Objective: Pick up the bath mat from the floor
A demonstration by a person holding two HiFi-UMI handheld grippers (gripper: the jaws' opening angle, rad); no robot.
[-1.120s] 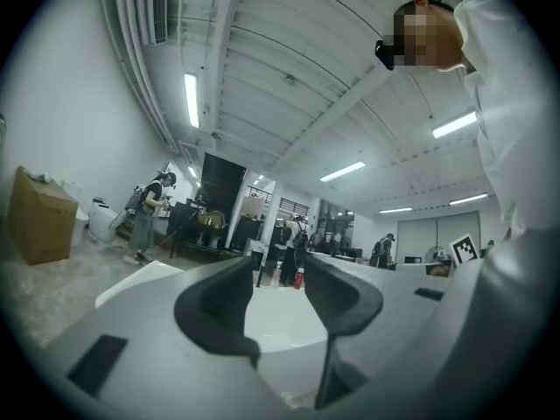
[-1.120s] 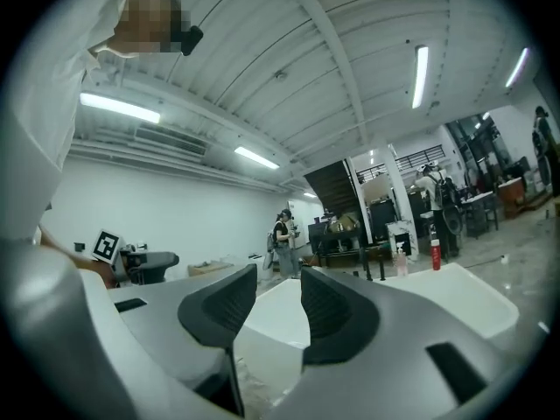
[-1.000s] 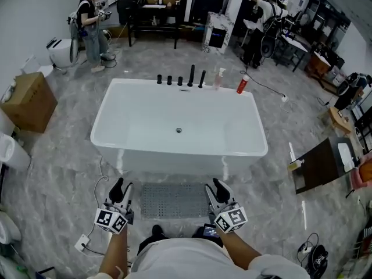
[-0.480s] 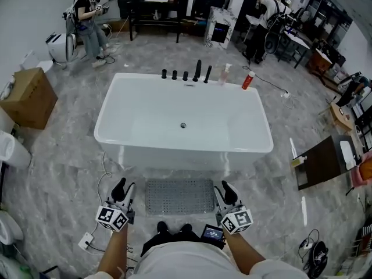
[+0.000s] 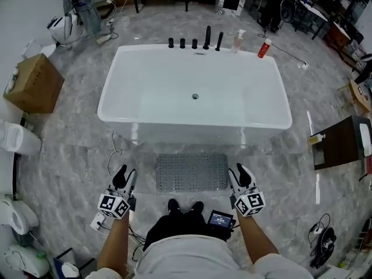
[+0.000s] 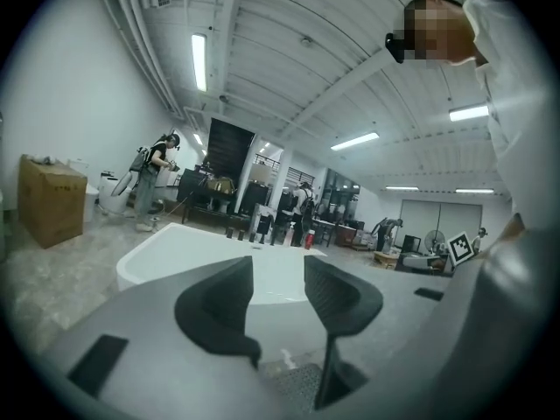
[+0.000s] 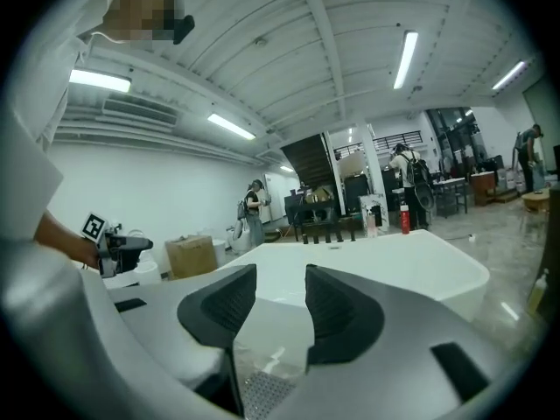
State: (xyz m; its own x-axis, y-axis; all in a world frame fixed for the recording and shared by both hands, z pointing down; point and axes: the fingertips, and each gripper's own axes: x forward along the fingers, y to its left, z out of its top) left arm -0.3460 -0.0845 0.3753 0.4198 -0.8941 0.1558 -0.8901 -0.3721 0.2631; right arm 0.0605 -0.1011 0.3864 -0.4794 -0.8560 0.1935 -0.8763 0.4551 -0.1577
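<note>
Because the bath mat [image 5: 192, 172] lies flat on the floor [image 5: 70, 156] with no raised edge visible, the principal risk is that a jaw fails to get under it: pads closing from above would likely slide across the surface or pinch only a thin fold that slips free on lifting. The left hand-held gripper [image 5: 125, 173] and the right hand-held gripper [image 5: 240, 171] flank the mat, near its short edges but apart from them, each with jaws spread and nothing between the pads. A second risk is uneven lifting: if one side catches and the other does not, the mat would probably hang and drag. A cable [image 5: 111, 153] on the floor just beside the left hand-held gripper could be snagged, and a small device with a lit screen [image 5: 221, 218] lies near the right one, by the person's feet [image 5: 185, 205]. The mat is a grey rectangle covered in a regular grid of small holes or studs; which of the two cannot be told. It lies squarely in front of the bathtub [image 5: 192, 135], long edge parallel to the tub's front wall and just clear of it, directly ahead of the feet. It looks thin and flexible, so it should sag when raised.
</note>
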